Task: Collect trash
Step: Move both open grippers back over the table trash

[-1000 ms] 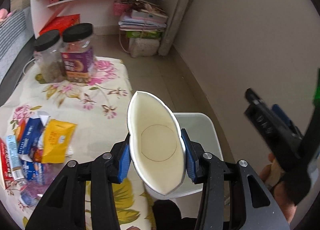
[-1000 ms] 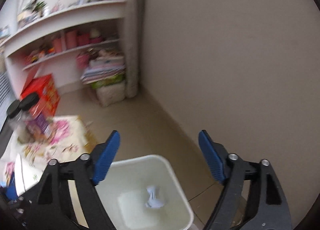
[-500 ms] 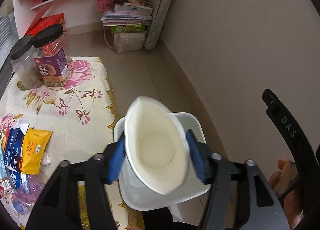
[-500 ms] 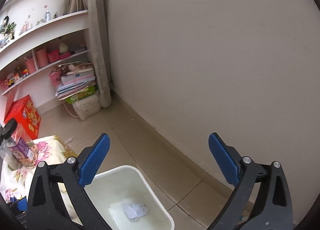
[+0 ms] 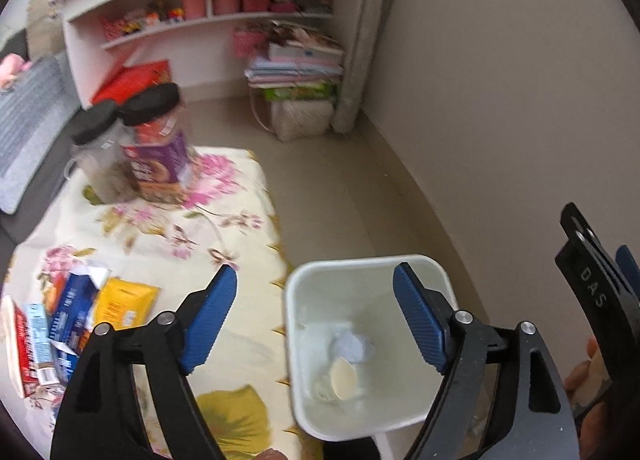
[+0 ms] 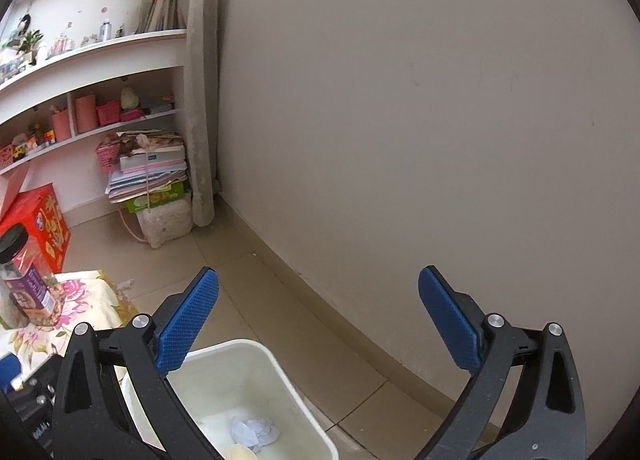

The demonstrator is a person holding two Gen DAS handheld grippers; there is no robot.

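My left gripper point(image 5: 314, 310) is open and empty above the white trash bin point(image 5: 294, 300). A squashed paper cup point(image 5: 343, 378) lies at the bin's bottom beside a crumpled white paper point(image 5: 352, 346). Several snack wrappers point(image 5: 76, 316) lie on the floral cloth at the left, among them a yellow packet point(image 5: 122, 302). My right gripper point(image 6: 318, 316) is open and empty over the bin's point(image 6: 272, 356) far side; the crumpled paper point(image 6: 254, 432) and the cup's edge point(image 6: 240, 452) show inside.
Two black-lidded jars point(image 5: 154, 147) stand at the far end of the floral cloth point(image 5: 224, 215). A beige wall point(image 5: 500, 99) runs close on the right. Shelves point(image 5: 216, 19), a red box point(image 5: 132, 79) and stacked books point(image 5: 296, 63) stand at the back.
My left gripper opened and let go of the paper cup, which dropped into the bin. My right gripper tilted upward and stayed open.
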